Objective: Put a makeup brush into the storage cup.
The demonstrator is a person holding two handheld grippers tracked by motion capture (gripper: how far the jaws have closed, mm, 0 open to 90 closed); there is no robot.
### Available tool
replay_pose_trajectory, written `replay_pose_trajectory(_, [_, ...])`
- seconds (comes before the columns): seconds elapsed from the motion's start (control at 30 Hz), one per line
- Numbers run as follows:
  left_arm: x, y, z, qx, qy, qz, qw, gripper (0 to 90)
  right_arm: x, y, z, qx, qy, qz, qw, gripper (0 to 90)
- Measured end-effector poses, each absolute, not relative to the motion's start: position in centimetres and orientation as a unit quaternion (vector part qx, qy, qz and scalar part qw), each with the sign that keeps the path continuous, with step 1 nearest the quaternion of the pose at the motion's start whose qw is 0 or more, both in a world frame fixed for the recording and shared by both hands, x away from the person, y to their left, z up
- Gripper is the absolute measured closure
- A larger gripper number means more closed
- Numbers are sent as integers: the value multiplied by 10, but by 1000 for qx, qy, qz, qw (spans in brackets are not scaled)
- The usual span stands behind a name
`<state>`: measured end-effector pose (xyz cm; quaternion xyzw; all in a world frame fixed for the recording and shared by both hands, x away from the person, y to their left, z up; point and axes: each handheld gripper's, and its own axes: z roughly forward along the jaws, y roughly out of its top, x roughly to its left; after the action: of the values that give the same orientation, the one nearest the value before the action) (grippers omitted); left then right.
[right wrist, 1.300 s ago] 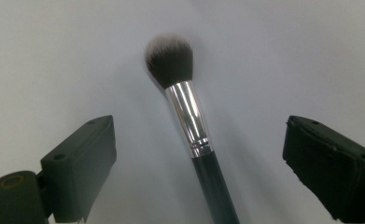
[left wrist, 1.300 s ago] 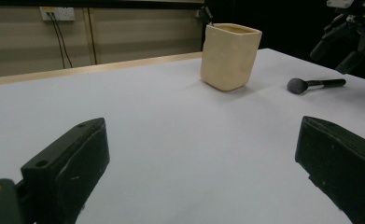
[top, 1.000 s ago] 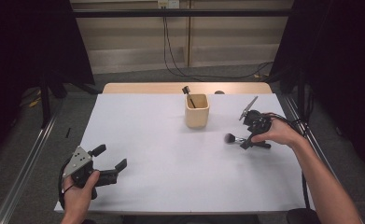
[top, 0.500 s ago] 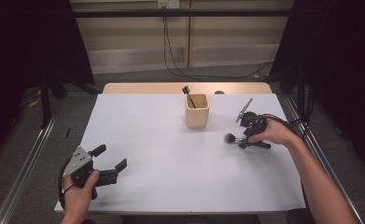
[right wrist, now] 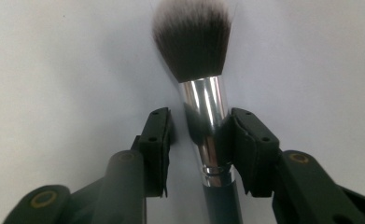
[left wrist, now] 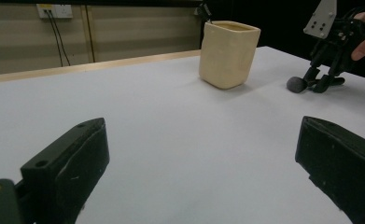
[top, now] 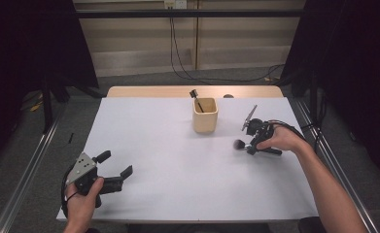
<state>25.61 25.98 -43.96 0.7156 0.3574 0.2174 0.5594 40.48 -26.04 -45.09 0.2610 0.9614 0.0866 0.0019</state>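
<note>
A makeup brush with dark bristles and a silver ferrule lies on the white table, its head pointing left. My right gripper straddles the ferrule and its jaws have just been closing. The right pad touches the ferrule and a small gap is left at the left pad. Seen from above, the right gripper is right of a beige cup that holds another brush. My left gripper rests open at the near left with nothing between its fingers.
The white sheet covers the table, with a wooden strip along the far edge. In the left gripper view the cup and the right gripper stand far off. Metal rails run along both sides of the table.
The right hand has settled slightly lower and leftward over the brush on the table. The left hand and its gripper have not moved.
</note>
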Motion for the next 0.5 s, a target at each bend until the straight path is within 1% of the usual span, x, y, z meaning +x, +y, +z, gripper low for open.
replay_pose_trajectory(0.03, [256,260,-440,714,359,217,560,28,406,-261,-451,263,961,89,3,651])
replay_pose_trajectory(0.1, [256,260,-440,715,358,217,560,28,408,-261,-451,268,960,85,0,678])
replay_pose_trajectory(0.3, [256,261,-440,715,359,217,559,28,409,-260,-451,265,961,81,-1,702])
replay_pose_trajectory(0.5, [257,259,-440,715,361,216,559,28,408,-258,-450,251,965,73,9,712])
